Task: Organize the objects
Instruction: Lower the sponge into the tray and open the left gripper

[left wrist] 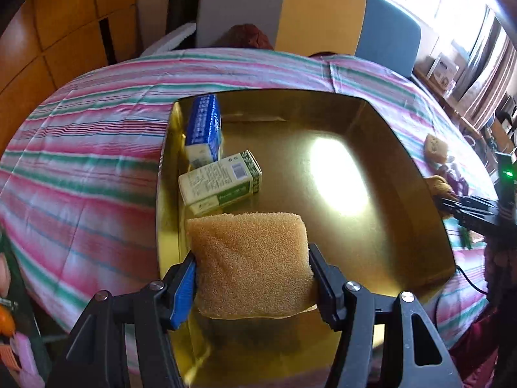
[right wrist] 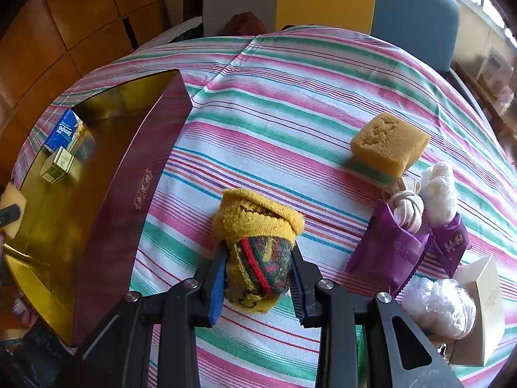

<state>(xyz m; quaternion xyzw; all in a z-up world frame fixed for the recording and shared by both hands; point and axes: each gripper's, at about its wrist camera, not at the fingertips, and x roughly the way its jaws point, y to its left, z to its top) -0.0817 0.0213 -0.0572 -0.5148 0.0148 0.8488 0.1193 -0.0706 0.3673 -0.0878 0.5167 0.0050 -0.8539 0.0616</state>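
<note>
Left gripper: my jaws pinch a tan sponge over the gold box's near-left corner.
Right gripper: my jaws pinch a rolled yellow sock at mid-table.
Risk: released high, the springy sponge may bounce onto the green carton.
Unclear: the sock's underside; the wrapped white bundles near the table's right edge.

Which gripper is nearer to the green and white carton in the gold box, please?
Left. The left gripper, holding a sponge, hangs just short of the carton; the right gripper is outside the box.
</note>
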